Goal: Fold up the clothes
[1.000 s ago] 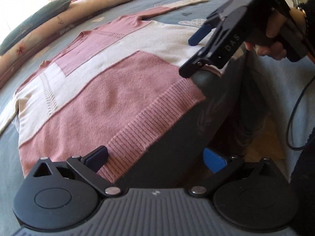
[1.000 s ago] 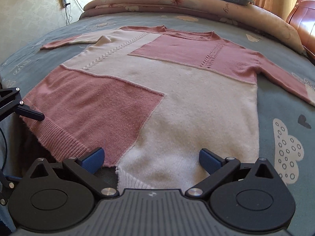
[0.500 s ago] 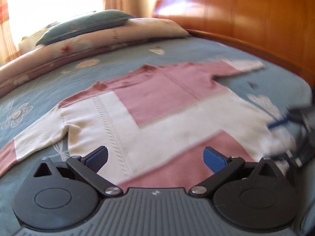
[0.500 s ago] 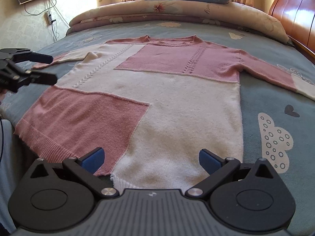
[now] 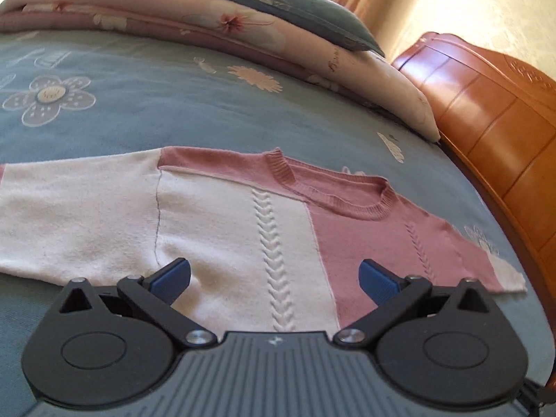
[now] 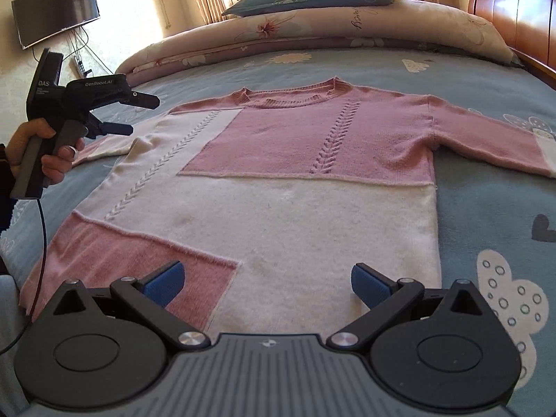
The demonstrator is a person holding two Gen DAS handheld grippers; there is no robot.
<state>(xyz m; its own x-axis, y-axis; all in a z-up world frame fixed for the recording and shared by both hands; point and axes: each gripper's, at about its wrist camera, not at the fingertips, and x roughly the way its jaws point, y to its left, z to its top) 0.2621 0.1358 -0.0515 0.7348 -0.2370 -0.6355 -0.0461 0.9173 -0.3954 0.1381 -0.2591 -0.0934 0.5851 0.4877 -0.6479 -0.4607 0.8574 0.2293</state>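
Sunlit bed (image 6: 486,80) carries the pink-and-cream sweater (image 6: 278,180) spread flat, ready for folding; left gripper (image 6: 133,113) hangs gaping above its left sleeve, probably to lift it; right gripper (image 6: 266,281) waits, spread empty, over the hem.

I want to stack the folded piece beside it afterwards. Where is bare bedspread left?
Bare bedspread lies right of the sweater, below its right sleeve, and in a band between the collar and the rolled quilt. The left side is tighter: the left hand-held gripper hovers there.
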